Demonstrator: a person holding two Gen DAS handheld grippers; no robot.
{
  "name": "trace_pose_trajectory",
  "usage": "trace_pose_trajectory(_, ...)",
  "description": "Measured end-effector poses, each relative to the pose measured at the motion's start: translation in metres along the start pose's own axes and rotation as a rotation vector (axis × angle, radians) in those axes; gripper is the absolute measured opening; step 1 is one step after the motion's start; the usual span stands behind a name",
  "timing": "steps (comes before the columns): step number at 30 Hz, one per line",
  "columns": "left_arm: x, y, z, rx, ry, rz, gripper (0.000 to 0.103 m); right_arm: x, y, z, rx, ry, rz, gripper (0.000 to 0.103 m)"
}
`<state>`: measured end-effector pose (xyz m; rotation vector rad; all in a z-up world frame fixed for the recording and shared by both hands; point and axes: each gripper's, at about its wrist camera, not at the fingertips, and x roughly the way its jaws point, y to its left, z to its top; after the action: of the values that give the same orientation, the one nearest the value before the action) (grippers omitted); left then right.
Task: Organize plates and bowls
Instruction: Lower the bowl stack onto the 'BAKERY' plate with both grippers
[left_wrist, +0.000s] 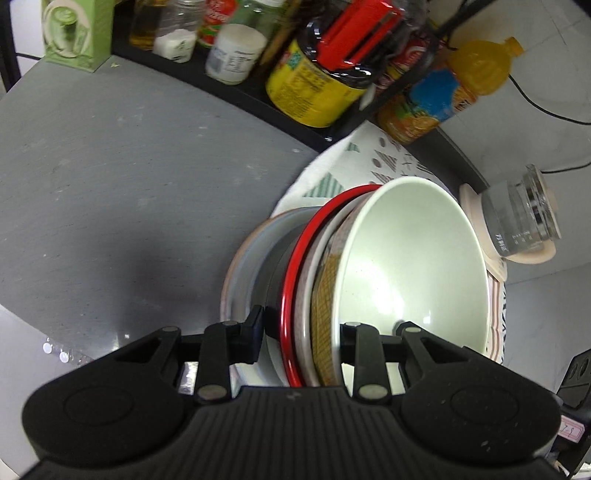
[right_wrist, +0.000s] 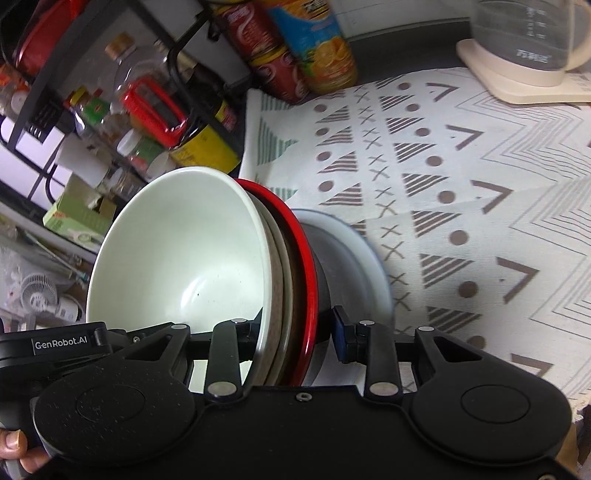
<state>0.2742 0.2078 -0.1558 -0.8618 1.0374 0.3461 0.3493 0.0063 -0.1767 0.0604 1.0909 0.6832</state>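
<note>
Both grippers' fingers (left_wrist: 301, 339) (right_wrist: 297, 332) clamp bowl stack (left_wrist: 413, 266) w/ kettle (left_wrist: 517, 218) & bottle rack (left_wrist: 236, 92) nearby.

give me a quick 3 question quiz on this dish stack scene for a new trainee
1. True or false: both grippers clamp the same nested stack of dishes.
2. Multiple choice: the innermost dish, whose inside faces both cameras, is A) a red-rimmed bowl B) a pale green bowl C) a grey plate.
3. Fill in: the glass kettle stands on a ____ base.

Key
1. True: left gripper and right gripper each straddle the stack's rims.
2. B, the pale green bowl.
3. Cream; see the kettle.
</note>
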Motion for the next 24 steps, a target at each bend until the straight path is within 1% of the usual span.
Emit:
trace_pose_trajectory(7,0.010,0.009,0.004,-0.024,0.020,0.007,0.029,0.015,0.006,0.002,-0.012,0.031,-0.005,0.031)
trace_pose_trajectory(16,0.023,-0.003,0.008,0.010,0.042,0.008,0.029,0.018,-0.003,0.004,0.011,0.036,-0.035,0.031)
trace_pose_trajectory(18,0.023,-0.004,0.007,0.021,0.035,0.007,0.029,0.020,-0.006,0.004,0.018,0.042,-0.039,0.032)
trace_pose_trajectory(24,0.023,-0.005,0.009,0.021,0.045,0.008,0.029,0.022,-0.006,0.007,0.020,0.037,-0.042,0.032)
